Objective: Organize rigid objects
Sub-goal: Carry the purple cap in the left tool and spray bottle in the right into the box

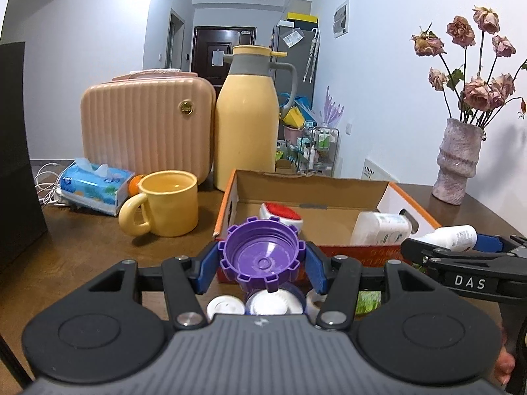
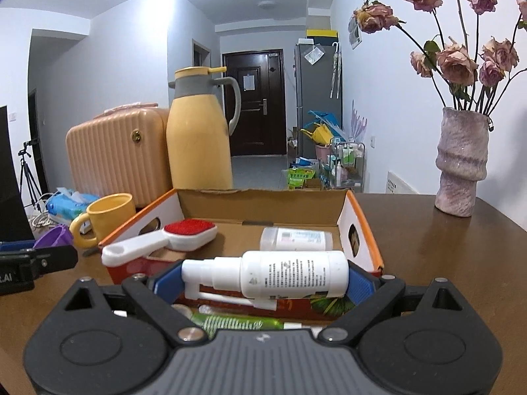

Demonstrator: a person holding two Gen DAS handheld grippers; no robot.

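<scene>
Mid-carry: left gripper (image 1: 263, 265) pinching purple cap (image 1: 262, 256), right gripper (image 2: 263, 279) clamped on white spray bottle (image 2: 280, 275), both just near of cardboard box (image 2: 362, 220). Next, probably: reach farther, drop both inside.

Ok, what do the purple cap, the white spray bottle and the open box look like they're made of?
Purple cap: glossy moulded plastic, going by its notched rim and shiny inside.
White spray bottle: smooth, opaque plastic with fine printed text, probably semi-gloss.
Box: matte cardboard, raw brown inside with a torn back edge; its outside is printed white with orange edges.
</scene>
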